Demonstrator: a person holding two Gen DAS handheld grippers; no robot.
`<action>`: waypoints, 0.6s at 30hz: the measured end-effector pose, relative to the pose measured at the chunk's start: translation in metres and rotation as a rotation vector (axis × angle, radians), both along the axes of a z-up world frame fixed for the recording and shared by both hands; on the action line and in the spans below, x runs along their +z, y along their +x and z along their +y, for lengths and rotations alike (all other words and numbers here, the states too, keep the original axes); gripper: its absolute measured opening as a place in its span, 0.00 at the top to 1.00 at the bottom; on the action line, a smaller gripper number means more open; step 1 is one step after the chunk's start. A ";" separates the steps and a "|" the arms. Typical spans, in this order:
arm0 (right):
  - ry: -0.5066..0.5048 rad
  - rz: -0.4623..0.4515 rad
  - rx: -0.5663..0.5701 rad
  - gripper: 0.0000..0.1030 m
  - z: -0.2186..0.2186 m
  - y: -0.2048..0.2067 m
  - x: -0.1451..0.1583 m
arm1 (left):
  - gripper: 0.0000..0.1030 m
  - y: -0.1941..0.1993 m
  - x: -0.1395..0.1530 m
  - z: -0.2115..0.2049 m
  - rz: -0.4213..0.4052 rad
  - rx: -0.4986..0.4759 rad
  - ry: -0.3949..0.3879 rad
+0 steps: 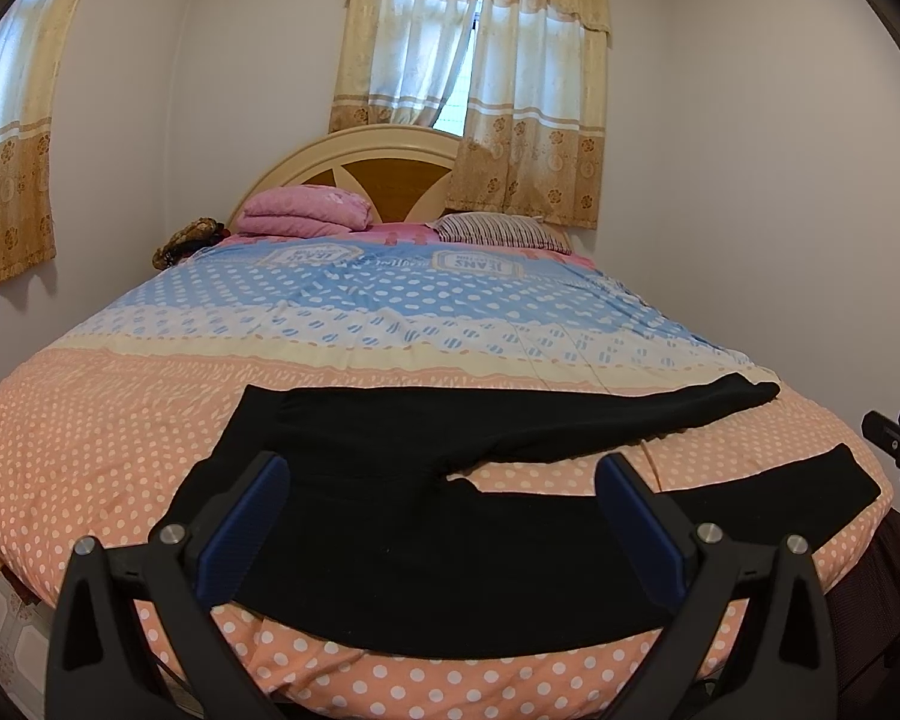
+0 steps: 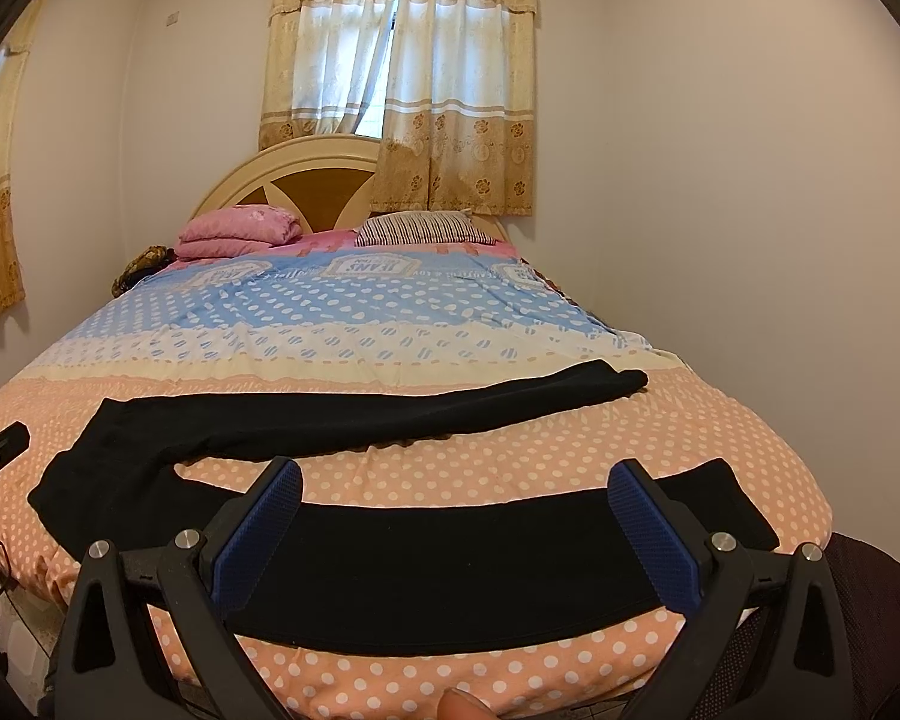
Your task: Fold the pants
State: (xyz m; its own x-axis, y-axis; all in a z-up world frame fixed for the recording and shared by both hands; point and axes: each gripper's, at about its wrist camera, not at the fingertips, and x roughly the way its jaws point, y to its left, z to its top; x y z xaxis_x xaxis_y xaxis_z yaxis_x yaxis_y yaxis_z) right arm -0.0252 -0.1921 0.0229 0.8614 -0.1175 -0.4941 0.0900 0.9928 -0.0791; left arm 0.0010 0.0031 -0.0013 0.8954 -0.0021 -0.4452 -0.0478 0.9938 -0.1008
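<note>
The pair of black, soft-knit pants lies flat across the foot of the bed, on the peach band of a polka-dotted cotton bedspread. Its waist end points to the person's left and the two legs run to the right, spread apart in a narrow V: the far leg angles toward the middle of the bed, the near leg runs along the bed's front edge. Laid out this way, every hem is reachable from where the person stands, which suits a first fold of one leg onto the other.

The left gripper hovers above the hip and crotch region with its blue-padded fingers spread wide, holding nothing. The right gripper hangs over the near leg, likewise spread wide and empty; its tip also shows at the right border of the left wrist view. Whether either touches the cloth cannot be told.

The near leg lies just beside the bed's front edge, so a careless pull could drag it over. Beyond the far leg the blue and white bands of the bedspread are open, giving plenty of room to fold. The folded pink blanket and striped pillow sit well apart by the cream wooden headboard.
</note>
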 end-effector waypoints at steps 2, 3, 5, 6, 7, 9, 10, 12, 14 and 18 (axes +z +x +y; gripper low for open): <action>-0.001 0.000 0.002 0.01 0.000 0.000 0.000 | 0.00 0.000 -0.001 0.000 0.002 0.000 0.000; -0.003 0.001 0.001 0.01 0.002 -0.001 0.000 | 0.00 -0.001 -0.001 -0.001 0.001 0.000 0.000; -0.003 0.001 0.003 0.01 0.002 -0.001 0.000 | 0.00 -0.001 -0.001 0.000 0.002 0.000 -0.001; -0.003 0.002 0.003 0.01 0.002 -0.001 0.000 | 0.00 -0.001 -0.001 -0.001 0.001 0.001 -0.001; -0.003 0.003 0.003 0.01 0.002 -0.001 0.000 | 0.00 -0.001 -0.001 -0.001 0.001 0.001 -0.001; -0.004 0.004 0.003 0.01 0.002 -0.001 0.000 | 0.00 -0.001 -0.001 -0.001 0.001 0.001 -0.001; -0.005 0.004 0.004 0.01 0.003 -0.001 0.000 | 0.00 -0.001 -0.001 -0.001 0.001 0.001 -0.002; -0.006 0.005 0.004 0.01 0.004 -0.001 0.001 | 0.00 -0.001 -0.001 -0.001 0.001 0.001 0.000; -0.005 0.005 0.004 0.01 0.004 -0.001 0.001 | 0.00 -0.001 -0.001 -0.001 0.003 0.001 0.000; -0.006 0.008 0.004 0.01 0.005 -0.001 0.000 | 0.00 -0.002 -0.002 -0.002 0.003 0.001 -0.001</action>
